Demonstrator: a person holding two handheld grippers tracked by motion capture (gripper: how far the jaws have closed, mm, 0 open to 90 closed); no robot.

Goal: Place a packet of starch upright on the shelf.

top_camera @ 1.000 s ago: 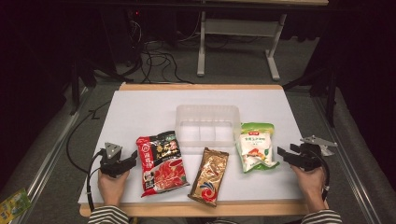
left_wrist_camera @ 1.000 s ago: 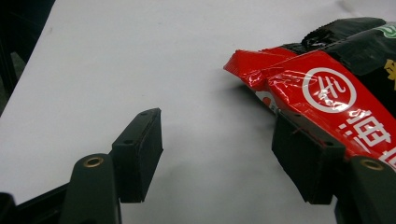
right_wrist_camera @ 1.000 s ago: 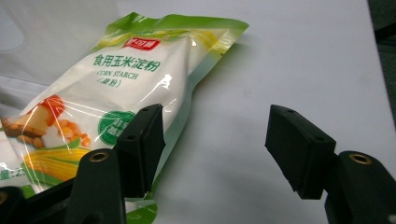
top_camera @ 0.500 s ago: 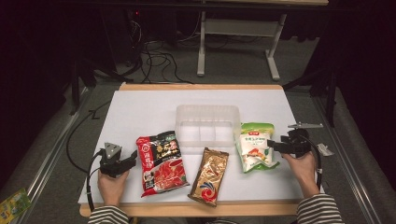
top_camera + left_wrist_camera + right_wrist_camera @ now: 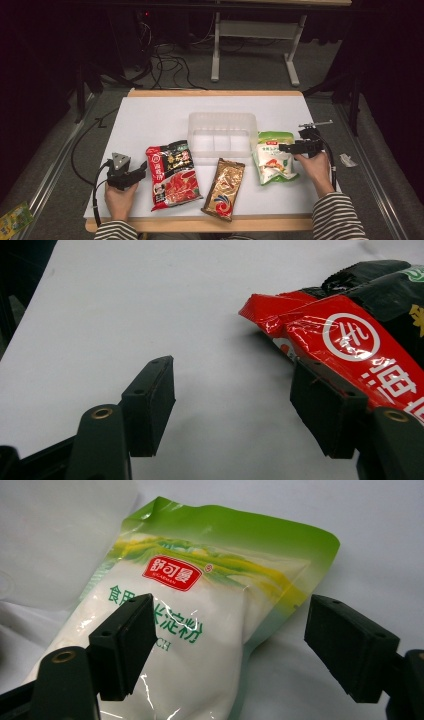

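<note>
Worktop (image 5: 150, 115): white sheet over a wood-edged table, lit brightly.
Room: dark all around; grey floor (image 5: 60, 150) with black cables (image 5: 170, 65) on the far side, and a white-legged stand (image 5: 250, 45) beyond the worktop.
Clear tray (image 5: 222, 131): at the middle of the worktop, empty.
Green-and-white pouch (image 5: 272, 157): lies flat, just right of the tray.
Right hand-held gripper (image 5: 286, 147): over the pouch's right side; its jaws have just been opening, released, straddling the pouch corner without pressing it.
Red-and-black packet (image 5: 172, 172): near left, lying flat.
Left hand-held gripper (image 5: 142, 167): rests just left of that packet, jaws released, nothing between them.
Gold packet (image 5: 225, 189): near edge, centre.
</note>
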